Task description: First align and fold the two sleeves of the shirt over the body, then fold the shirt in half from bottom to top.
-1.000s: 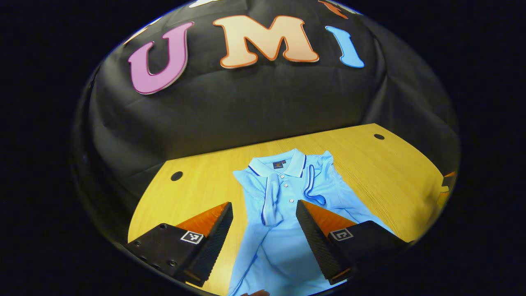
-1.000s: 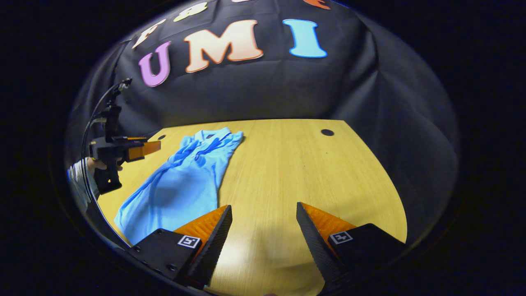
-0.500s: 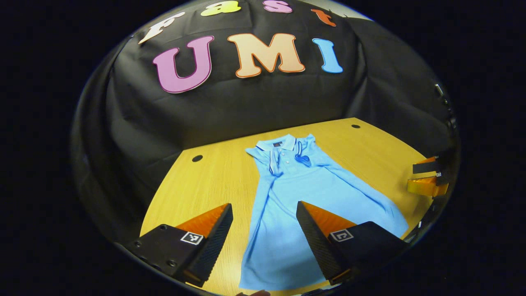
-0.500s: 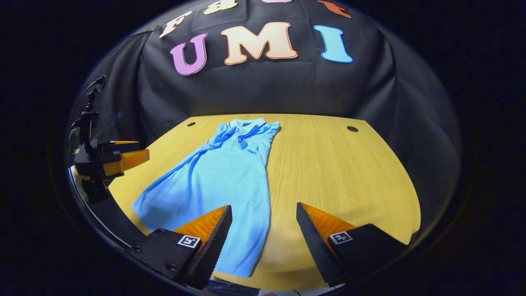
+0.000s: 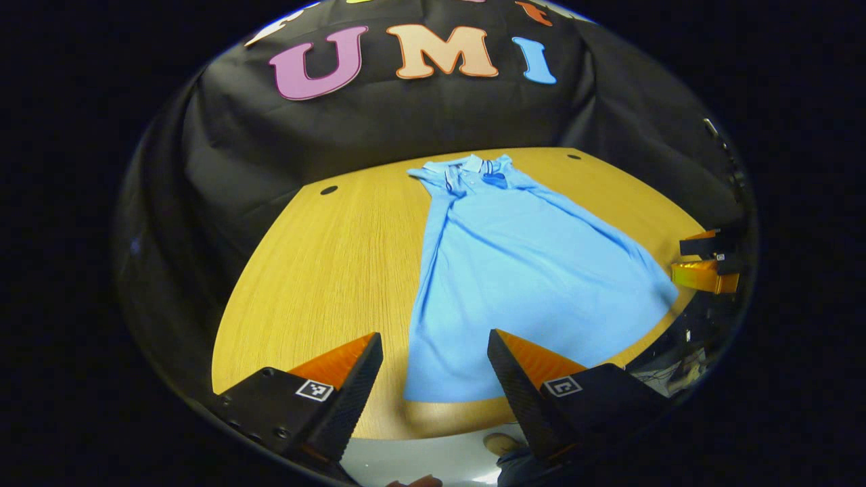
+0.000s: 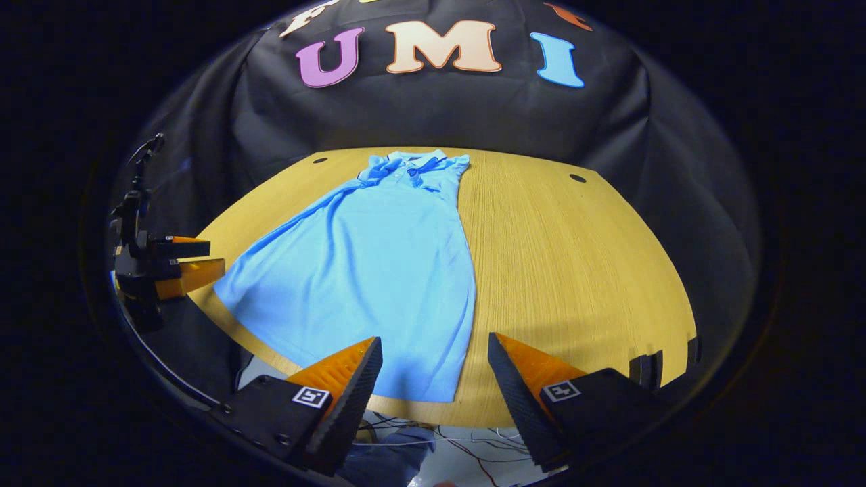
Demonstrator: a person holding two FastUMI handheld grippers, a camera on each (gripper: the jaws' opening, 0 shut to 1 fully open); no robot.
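A light blue polo shirt [image 5: 521, 270] [image 6: 379, 264] lies flat on the wooden table [image 5: 318, 270] [image 6: 568, 270], collar toward the far wall, hem at the near edge. Both sleeves [image 5: 490, 177] [image 6: 419, 166] lie folded in over the chest near the collar. My left gripper [image 5: 433, 379] is open above the near edge, off the hem's left corner, holding nothing. My right gripper [image 6: 433, 379] is open above the near edge by the hem's right corner, also holding nothing. The left gripper [image 6: 179, 267] shows at the left of the right gripper view, and the right gripper [image 5: 703, 264] at the right of the left gripper view.
Round cable holes [image 5: 329, 190] [image 6: 577, 178] sit near the table's far corners. The black cloth wall rises right behind the table. Below the near edge are pale floor [image 5: 433, 453], loose cables [image 6: 467, 439] and part of a person's clothing [image 6: 385, 456].
Both grippers have pulled back from over the shirt toward the near table edge, staying open. The whole shirt down to its hem has come into view.
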